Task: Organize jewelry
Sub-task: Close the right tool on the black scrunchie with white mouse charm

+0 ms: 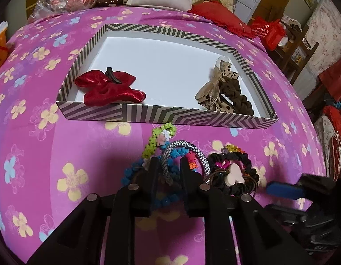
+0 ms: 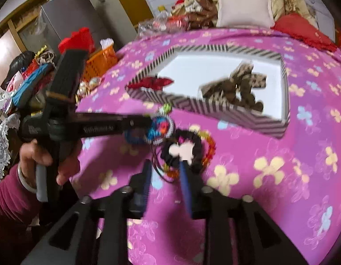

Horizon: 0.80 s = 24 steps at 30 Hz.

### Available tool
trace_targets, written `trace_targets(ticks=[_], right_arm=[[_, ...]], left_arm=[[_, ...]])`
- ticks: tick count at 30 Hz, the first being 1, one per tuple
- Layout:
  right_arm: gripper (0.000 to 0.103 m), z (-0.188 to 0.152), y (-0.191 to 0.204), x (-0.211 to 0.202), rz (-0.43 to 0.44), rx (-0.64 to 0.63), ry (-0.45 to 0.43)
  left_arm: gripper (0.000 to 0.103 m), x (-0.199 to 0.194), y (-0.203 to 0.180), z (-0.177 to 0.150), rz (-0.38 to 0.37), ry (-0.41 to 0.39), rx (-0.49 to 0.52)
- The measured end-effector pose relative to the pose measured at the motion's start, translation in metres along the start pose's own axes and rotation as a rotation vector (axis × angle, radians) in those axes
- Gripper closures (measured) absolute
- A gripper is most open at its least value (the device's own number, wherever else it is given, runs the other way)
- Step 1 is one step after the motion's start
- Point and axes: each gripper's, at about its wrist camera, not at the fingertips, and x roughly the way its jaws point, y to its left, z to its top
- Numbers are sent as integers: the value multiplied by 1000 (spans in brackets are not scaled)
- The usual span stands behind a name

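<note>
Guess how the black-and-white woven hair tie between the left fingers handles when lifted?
Black-and-white woven hair tie: probably floppy, since it arches in a soft loop. Likely light, being thin cord. It lies tangled with the multicoloured flower-bead hair band, so lifting with the left gripper may drag that along.

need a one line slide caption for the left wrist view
Left gripper reaches into hair ties before striped box holding two scrunchies.

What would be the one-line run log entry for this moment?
left claw: open around hair ties | right claw: open near black scrunchie | box: two scrunchies
</note>
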Motion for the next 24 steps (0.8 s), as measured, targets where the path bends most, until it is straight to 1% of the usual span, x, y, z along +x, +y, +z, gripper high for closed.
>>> trace_targets(ticks=[4, 6, 9, 14, 15, 16, 20, 21, 22, 24], right_arm=[[71, -4, -4, 10, 5, 23, 31], [71, -4, -5, 12, 3, 34, 29], [71, -3, -8, 18, -8, 53, 49], [71, -1, -10, 24, -7, 69, 47], [71, -1, -11, 27, -12, 77, 49], [71, 0, -13, 31, -17, 90, 47], [72, 2, -17, 32, -14, 117, -6], [76, 2, -17, 32, -22, 115, -20], [91, 2, -18, 32, -24, 111, -29], [98, 1, -17, 30, -12, 107, -47]], left_arm=[[96, 0, 2, 1, -12, 0, -9], [96, 1, 1, 2, -6, -3, -3], [96, 3, -2, 2, 4, 3, 5], [96, 8, -8, 1, 32, 3, 34], [99, 8, -9, 1, 34, 2, 37], [103, 8, -10, 1, 43, 3, 41], [103, 9, -8, 1, 39, 0, 34], [103, 9, -7, 1, 39, -1, 31], [103, 8, -6, 1, 39, -8, 22], [103, 4, -4, 1, 37, -23, 9]])
